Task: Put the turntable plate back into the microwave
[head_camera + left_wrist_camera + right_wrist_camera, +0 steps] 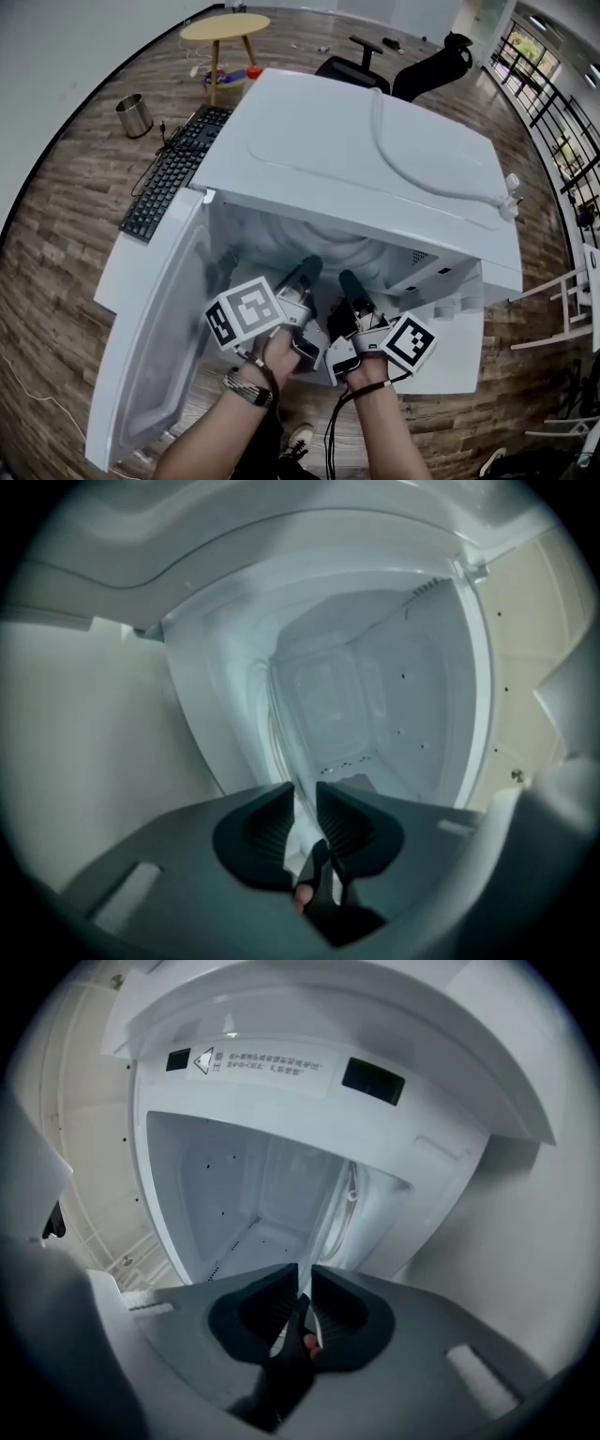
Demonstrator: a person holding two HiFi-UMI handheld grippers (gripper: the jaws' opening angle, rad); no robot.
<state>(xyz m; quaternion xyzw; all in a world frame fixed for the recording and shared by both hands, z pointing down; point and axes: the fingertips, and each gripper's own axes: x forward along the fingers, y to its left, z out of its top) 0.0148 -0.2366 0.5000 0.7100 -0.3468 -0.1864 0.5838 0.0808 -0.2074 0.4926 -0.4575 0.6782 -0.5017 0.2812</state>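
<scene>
Fingers of left gripper [300, 797] and right gripper [307, 1277] clench the turntable plate [330, 1218] below the microwave's [356, 150] illegible warning label [262, 1063].

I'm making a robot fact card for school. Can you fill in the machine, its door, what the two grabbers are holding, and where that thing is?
Machine: white microwave on a white table
Door: open, swung out to the left
Left gripper: shut on the turntable plate
Right gripper: shut on the same plate's rim
Plate: clear glass, held between both grippers at the mouth of the cavity
Nearby: black keyboard beside the microwave
</scene>
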